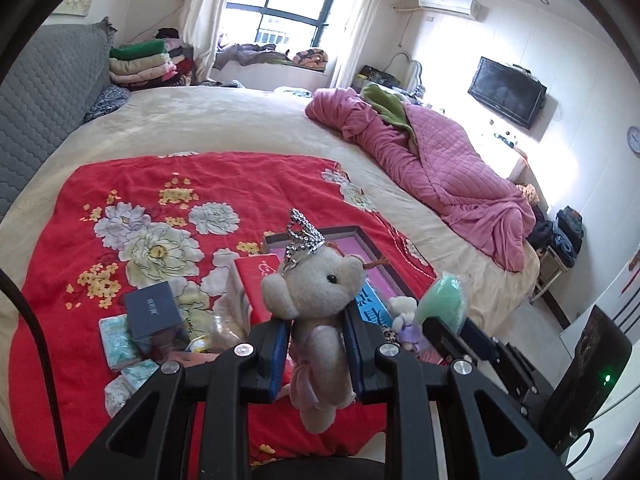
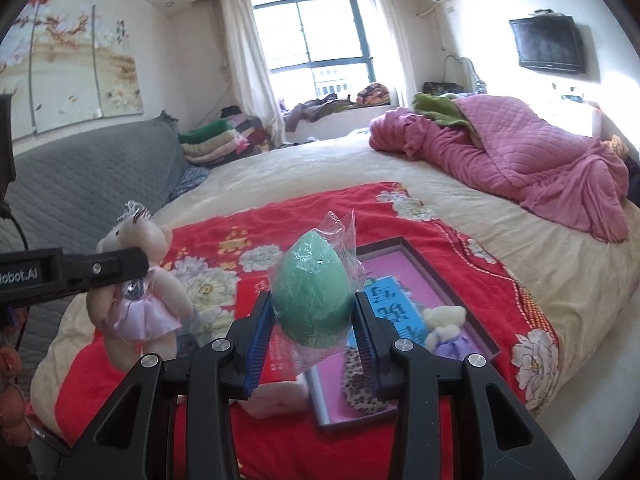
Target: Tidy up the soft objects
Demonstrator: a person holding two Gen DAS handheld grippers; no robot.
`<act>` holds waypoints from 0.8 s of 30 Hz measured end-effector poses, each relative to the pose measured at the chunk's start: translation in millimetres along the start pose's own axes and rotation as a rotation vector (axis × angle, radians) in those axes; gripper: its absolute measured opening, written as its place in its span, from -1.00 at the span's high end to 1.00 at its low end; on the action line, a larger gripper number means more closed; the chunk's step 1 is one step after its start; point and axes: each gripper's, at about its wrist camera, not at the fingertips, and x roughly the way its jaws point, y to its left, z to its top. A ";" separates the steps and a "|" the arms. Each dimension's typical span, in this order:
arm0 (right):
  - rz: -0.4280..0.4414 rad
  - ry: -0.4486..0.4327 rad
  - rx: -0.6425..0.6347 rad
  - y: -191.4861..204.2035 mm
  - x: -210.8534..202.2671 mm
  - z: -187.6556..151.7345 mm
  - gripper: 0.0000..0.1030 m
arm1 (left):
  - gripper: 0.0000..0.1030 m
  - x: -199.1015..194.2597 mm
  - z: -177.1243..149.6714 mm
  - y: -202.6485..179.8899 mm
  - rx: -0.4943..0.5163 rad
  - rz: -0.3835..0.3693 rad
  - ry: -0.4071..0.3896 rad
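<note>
My left gripper (image 1: 318,320) is shut on a cream teddy bear (image 1: 320,292) with a silver crown and a lilac dress, lifted above the red floral blanket (image 1: 160,200). The same bear (image 2: 136,276) shows at the left of the right wrist view, clamped in the left gripper (image 2: 132,266). My right gripper (image 2: 314,312) is shut on a green egg-shaped sponge (image 2: 316,296) in a clear wrapper, which also shows as the green sponge (image 1: 442,300) at the right. A second small bear (image 2: 444,328) in a purple dress lies in the shallow tray (image 2: 460,280).
A red box (image 1: 256,280), a dark blue box (image 1: 154,314), tissue packs (image 1: 118,342) and a leopard-print item (image 2: 356,376) lie on the blanket. A pink quilt (image 2: 520,152) is heaped on the bed's far right. A grey headboard (image 2: 80,180) runs along the left.
</note>
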 end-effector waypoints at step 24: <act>-0.130 0.014 0.087 -77.0 4.1 -5.2 0.21 | 0.50 89.0 -9.2 -64.3 0.090 -0.094 0.155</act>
